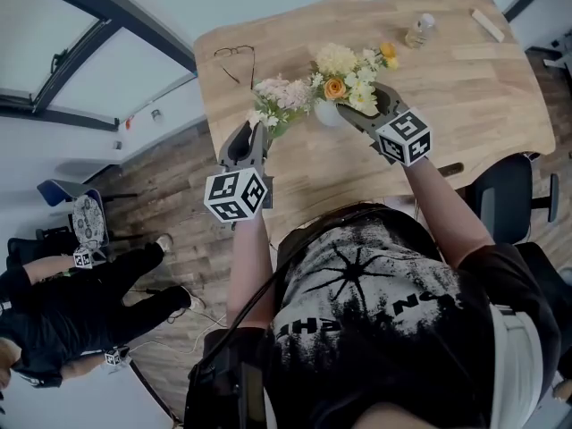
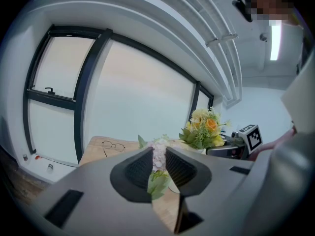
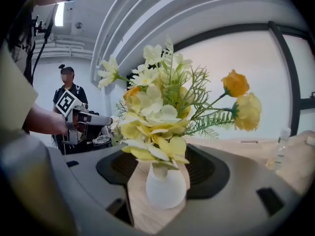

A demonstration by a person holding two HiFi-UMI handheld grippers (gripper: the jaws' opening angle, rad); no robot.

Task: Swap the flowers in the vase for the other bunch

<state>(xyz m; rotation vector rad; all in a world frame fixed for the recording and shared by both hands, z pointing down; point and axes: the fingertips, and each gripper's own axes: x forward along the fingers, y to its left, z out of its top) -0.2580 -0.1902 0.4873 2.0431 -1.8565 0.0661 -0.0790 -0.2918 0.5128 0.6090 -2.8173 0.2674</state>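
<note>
Pink flowers (image 1: 279, 96) and a white vase (image 3: 165, 191)
Left claw (image 2: 158, 166) pinches the pink flowers; right claw (image 3: 162, 167) is spread wide around the vase

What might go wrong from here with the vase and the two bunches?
1. The right tongs stand open around the white vase, not gripping it; a sideways nudge may tip it, top-heavy with the yellow bunch.
2. Petals hang over the vase neck, hiding the stems; a pull may lift the vase too.
3. The left tongs hold the pink bunch near the table edge; a slip could drop it to the floor.
</note>
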